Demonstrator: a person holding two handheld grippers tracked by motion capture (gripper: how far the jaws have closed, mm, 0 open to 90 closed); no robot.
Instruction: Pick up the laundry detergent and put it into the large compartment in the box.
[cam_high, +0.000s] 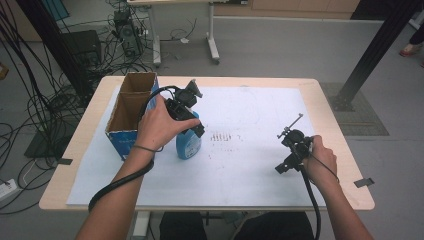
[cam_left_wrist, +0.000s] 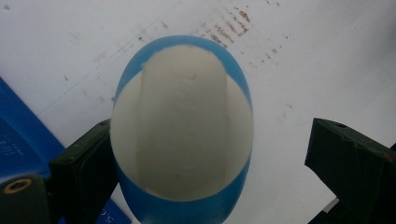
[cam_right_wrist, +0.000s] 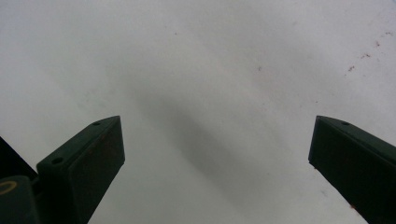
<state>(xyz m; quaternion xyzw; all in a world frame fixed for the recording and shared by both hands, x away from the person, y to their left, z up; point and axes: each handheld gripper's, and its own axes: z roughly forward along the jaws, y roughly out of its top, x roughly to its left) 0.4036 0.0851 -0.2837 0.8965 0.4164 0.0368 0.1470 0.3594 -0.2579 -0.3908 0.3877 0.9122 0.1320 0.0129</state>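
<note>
One blue bottle (cam_high: 188, 142) is the thing in work, and it stands upright on the white sheet (cam_high: 250, 165) of the tabletop (cam_high: 330, 112), just beside the open cardboard box (cam_high: 131, 112) at the left. The left gripper (cam_high: 192, 122) is placed over the bottle from above. In the left gripper view its fingers (cam_left_wrist: 86, 165) are spread wide; one finger touches or nearly touches the side of the bottle (cam_left_wrist: 182, 126), while the other is well apart from it, so nothing is grasped. I judge that the work is at its beginning or in the middle: the bottle is not lifted and not inside the box, and the closing of the fingers, the carrying and the placing are all left to do.

From above, the bottle shows an oval body in blue with a large pale, cream-coloured top part; I cannot tell if this is a cap or a label.

At the right, the right gripper (cam_high: 292, 150) hangs over the bare sheet, well apart from the bottle. Its fingers (cam_right_wrist: 84, 163) are also released and hold nothing.
</note>
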